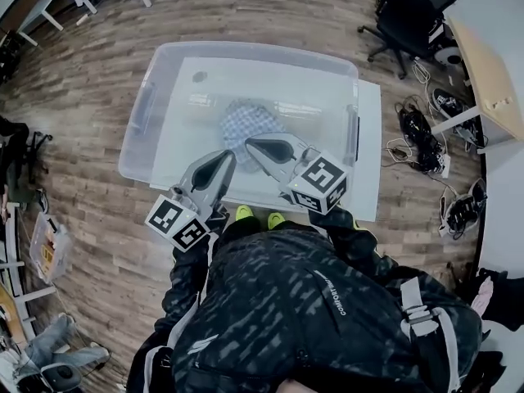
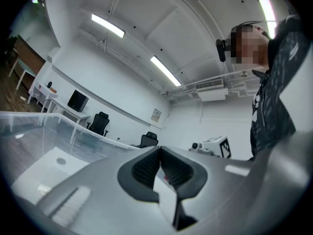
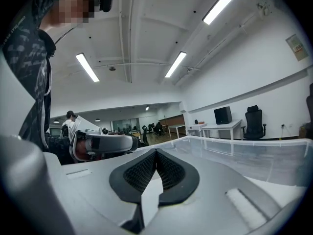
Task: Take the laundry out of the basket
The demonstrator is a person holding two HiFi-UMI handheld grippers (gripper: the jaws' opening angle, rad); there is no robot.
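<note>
A crumpled blue-and-white checked cloth (image 1: 246, 121) lies on the bottom of a clear plastic basket (image 1: 141, 113) on the floor. Both grippers hang over the basket's near side, tips pointing toward the cloth and apart from it. My left gripper (image 1: 224, 156) is shut and holds nothing; in the left gripper view its pads meet with nothing between them (image 2: 159, 150), and the basket's rim (image 2: 49, 119) runs along the left. My right gripper (image 1: 250, 144) is also shut and empty (image 3: 156, 152), with the clear rim (image 3: 234, 140) showing beyond it.
The basket stands on a white mat (image 1: 370, 154) on the wood floor. Office chairs (image 1: 409, 15) stand at the back right, with cables and shoes (image 1: 422, 137) along the right. The person's yellow-green shoes (image 1: 244, 213) are at the basket's near edge.
</note>
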